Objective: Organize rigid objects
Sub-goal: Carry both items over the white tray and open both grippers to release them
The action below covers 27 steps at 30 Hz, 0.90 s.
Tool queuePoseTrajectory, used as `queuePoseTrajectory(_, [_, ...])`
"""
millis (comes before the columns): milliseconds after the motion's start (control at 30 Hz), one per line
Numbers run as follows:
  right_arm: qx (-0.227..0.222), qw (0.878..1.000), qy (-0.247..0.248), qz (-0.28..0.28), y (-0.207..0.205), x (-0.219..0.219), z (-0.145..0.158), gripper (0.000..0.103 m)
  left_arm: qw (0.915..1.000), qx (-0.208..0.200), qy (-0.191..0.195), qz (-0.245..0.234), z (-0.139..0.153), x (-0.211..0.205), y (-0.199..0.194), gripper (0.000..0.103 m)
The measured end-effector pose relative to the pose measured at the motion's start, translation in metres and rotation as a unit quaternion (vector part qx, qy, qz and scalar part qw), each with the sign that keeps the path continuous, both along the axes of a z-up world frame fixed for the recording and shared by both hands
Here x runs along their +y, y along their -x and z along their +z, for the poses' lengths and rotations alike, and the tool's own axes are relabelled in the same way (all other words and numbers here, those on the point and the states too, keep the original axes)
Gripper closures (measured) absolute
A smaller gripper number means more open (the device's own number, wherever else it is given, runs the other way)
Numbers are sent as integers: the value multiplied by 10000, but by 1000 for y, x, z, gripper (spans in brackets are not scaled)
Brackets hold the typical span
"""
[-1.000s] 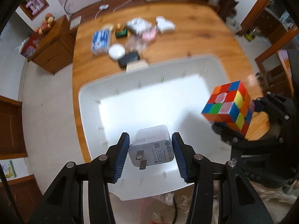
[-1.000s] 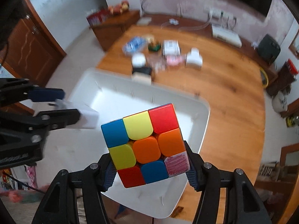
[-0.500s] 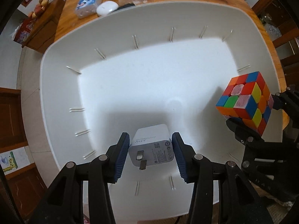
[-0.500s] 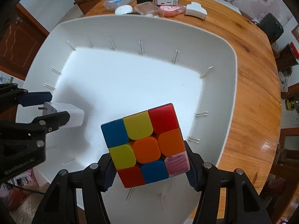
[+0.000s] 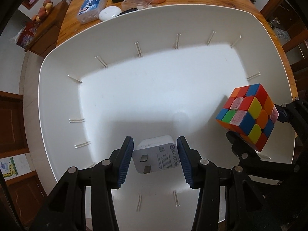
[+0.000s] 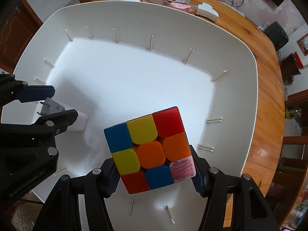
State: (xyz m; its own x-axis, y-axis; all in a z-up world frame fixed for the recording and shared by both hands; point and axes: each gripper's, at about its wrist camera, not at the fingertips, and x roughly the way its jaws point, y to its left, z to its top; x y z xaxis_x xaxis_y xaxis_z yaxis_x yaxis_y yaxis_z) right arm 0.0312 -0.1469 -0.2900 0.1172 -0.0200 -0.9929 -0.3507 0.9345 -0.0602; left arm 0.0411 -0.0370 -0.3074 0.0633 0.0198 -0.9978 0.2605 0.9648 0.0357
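From the left wrist, the left gripper (image 5: 155, 158) has parted around the white charger (image 5: 156, 158), low inside the white tray (image 5: 57, 88). From the right wrist, the right gripper (image 6: 154, 170) clamps the puzzle cube (image 6: 149, 148) over the tray (image 6: 240, 61).

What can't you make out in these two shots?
- Charger label: print too small, left wrist view.
- Charger body: mostly hidden by left tongs, right wrist view.
- Cube underside: hidden by itself.
- White bin near wall: covered by both tongs' arms.
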Motion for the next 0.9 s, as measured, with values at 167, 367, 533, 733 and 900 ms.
queuePoseTrajectory(167, [-2,9999,116,-16,2,11,0,40,10000,-47,9,40,2,-1,2,52])
queuePoseTrajectory(367, [1,9999,159,-23,5,19,-2,40,10000,-46,3,59,1,0,2,52])
queuePoseTrajectory(533, [-75,9999,144,-13,9,25,5,32,10000,-60,-38,46,1,-3,4,48])
queuePoseTrajectory(733, [-162,9998,62,-1,16,28,16,31,9999,-110,44,88,12,1,5,39])
queuePoseTrajectory(900, [-336,9994,-21,86,27,33,29,31,9998,-88,126,149,18,0,3,25])
